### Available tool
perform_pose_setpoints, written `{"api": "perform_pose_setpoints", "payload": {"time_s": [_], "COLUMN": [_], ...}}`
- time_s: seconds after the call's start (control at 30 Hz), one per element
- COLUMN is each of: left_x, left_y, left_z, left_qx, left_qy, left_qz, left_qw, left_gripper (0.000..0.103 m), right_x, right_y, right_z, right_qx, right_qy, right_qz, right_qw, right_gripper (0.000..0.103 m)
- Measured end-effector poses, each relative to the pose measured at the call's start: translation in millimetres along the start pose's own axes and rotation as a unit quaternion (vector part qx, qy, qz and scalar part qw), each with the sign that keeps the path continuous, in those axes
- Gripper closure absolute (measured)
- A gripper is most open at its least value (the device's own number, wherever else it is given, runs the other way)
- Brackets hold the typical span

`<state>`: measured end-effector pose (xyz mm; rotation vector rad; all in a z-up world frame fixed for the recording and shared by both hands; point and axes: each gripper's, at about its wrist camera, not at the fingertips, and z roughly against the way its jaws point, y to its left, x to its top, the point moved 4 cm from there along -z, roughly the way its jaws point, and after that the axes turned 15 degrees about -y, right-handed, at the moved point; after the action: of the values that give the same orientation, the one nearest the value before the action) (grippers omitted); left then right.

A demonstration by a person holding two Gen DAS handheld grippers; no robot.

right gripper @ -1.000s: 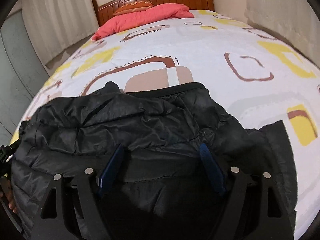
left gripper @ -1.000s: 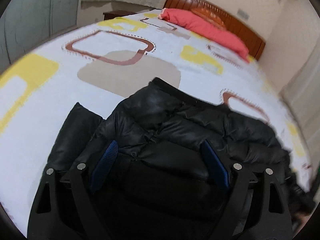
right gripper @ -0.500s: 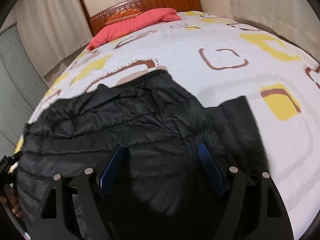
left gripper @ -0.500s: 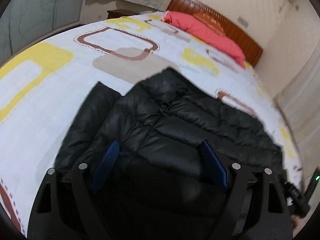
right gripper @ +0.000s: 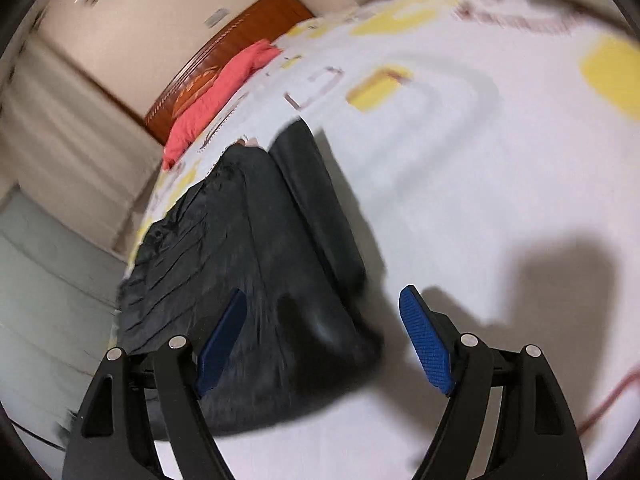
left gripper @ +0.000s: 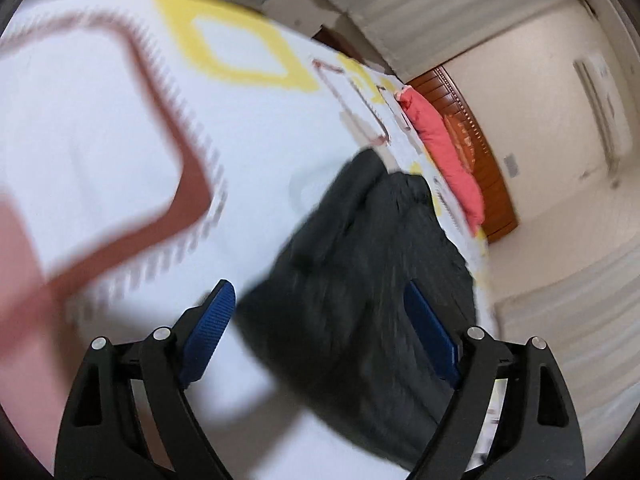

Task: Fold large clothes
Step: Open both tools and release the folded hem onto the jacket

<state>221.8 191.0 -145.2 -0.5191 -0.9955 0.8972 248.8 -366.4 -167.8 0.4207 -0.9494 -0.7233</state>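
Black jacket, lengthwise, seemingly toward headboard

Bed w/ white sheet, printed w/ brown-outlined squares & yellow blocks; pattern smeared by blur in both views. Far end: wooden headboard, reddish-brown, carved. Coral-red pillow/bolster lies along the sheet just in front of headboard, touching it as far as can be told. Beige wall behind, w/ a small grey plate on it. Pale curtains hang left of headboard in right-wrist view. Dark shadow on sheet, near right.
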Motion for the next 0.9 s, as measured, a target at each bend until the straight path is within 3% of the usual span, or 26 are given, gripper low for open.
{"api": "perform_pose_setpoints", "payload": {"time_s": [0.1,0.17,0.23,0.3,0.33,0.37,0.4,0.47,0.53,0.9], "left_x": [-24.2,-27.1,-30.8,-33.8,-34.2,-34.2,-34.5,-33.8,-32.6,-36.4], "left_y": [6.9,-2.1,-13.6,-17.2,-17.3,-16.7,-15.2,-15.9,-21.2,11.2], "left_z": [-4.0,-6.3,-16.5,-31.2,-36.2,-42.1,-44.2,-41.6,-33.9,34.8], "left_qx": [-0.003,-0.004,-0.017,-0.007,0.003,0.013,0.013,0.002,-0.009,-0.016], "left_qy": [0.029,0.014,0.019,0.023,0.017,0.018,0.021,0.024,0.023,0.047], "left_qz": [0.036,0.027,0.025,0.037,0.037,0.036,0.041,0.037,0.007,-0.002], "left_qw": [0.9989,0.9995,0.9993,0.999,0.9992,0.9991,0.9989,0.999,0.9997,0.9988], "left_gripper": [0.015,0.014,0.014,0.016,0.034,0.048,0.052,0.068,0.074,0.077], "right_x": [-16.6,-19.4,-17.2,-15.3,-14.6,-13.5,-14.2,-15.6,-16.1,-41.6], "right_y": [-4.9,-4.8,-2.6,0.7,1.4,3.4,5.7,1.1,-1.4,-14.6], "right_z": [-5.6,-9.8,-16.6,-27.4,-28.6,-30.3,-33.2,-34.7,-30.4,30.0], "right_qx": [0.01,0.02,0.034,0.032,0.028,0.027,0.028,0.038,0.055,0.068], "right_qy": [0.013,0.002,-0.009,-0.013,-0.015,-0.019,-0.015,-0.005,-0.002,0.015], "right_qz": [-0.033,-0.055,-0.077,-0.085,-0.078,-0.071,-0.068,-0.087,-0.098,-0.071], "right_qw": [0.999,0.998,0.996,0.996,0.996,0.997,0.997,0.995,0.994,0.995], "right_gripper": [0.025,0.024,0.024,0.024,0.027,0.048,0.059,0.07,0.076,0.079]}}
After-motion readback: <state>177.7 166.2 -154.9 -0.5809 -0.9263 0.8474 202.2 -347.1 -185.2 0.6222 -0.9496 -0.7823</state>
